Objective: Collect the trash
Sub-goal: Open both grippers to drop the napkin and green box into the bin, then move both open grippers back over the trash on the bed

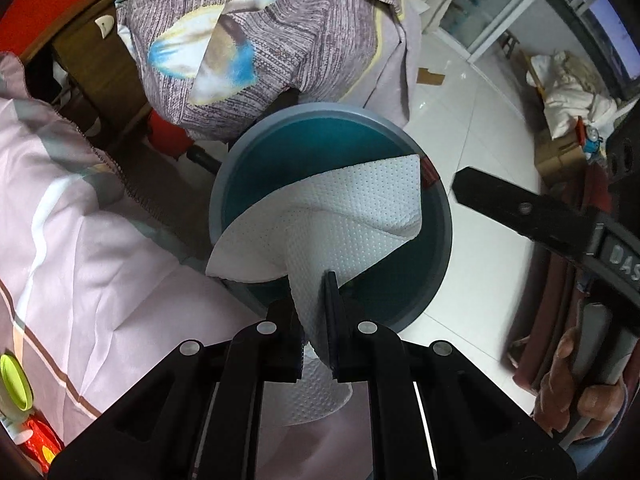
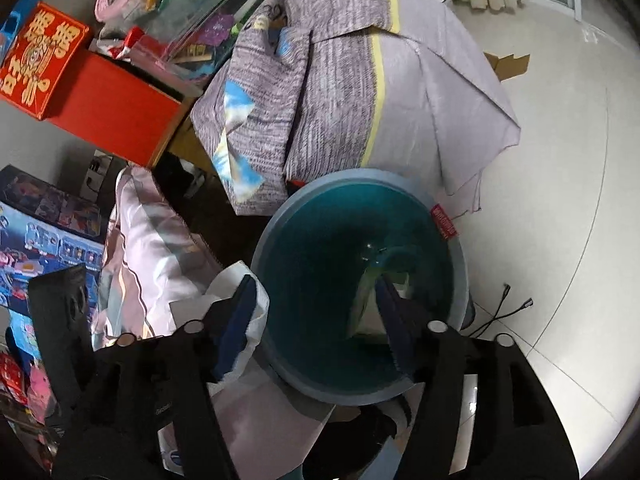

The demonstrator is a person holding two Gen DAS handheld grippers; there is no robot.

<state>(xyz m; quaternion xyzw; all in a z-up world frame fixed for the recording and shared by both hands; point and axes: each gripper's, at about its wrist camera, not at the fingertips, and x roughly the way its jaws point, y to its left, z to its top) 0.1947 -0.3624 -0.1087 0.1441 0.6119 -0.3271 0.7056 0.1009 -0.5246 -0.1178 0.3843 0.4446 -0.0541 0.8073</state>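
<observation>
Paper towel [image 1: 340,216], white and dimpled, is pinched at its lower corner between the jaws of the left gripper [image 1: 316,312], which stand nearly closed on it. Its loose upper part fans out over the mouth of the bin [image 1: 442,240], a round grey-rimmed bucket with a teal inside; one fold crosses the bin's near-left rim and the far corner reaches toward the red label on the bin's right rim. Tail of the sheet hangs below the jaws, on the near side of the bin.

Right gripper [image 2: 314,300] hangs over the same bin with its jaws spread wide and nothing pressed between them. One finger lies outside the bin's left rim, the other over the bin's interior. Pale green-white packet [image 2: 362,308] lies inside the bin, just beside that inner finger; whether they touch cannot be told. In the left wrist view the right gripper's black finger juts in toward the bin's right side, with the person's hand [image 1: 580,392] on its handle.

Pink striped bedding [image 1: 80,220] lies left of the bin. Purple-grey patterned bundle of cloth [image 1: 256,44] sits just behind the bin. White tiled floor [image 1: 472,120] spreads to the bin's right. Red box [image 2: 108,108] stands beyond the bundle, well apart from the bin.
</observation>
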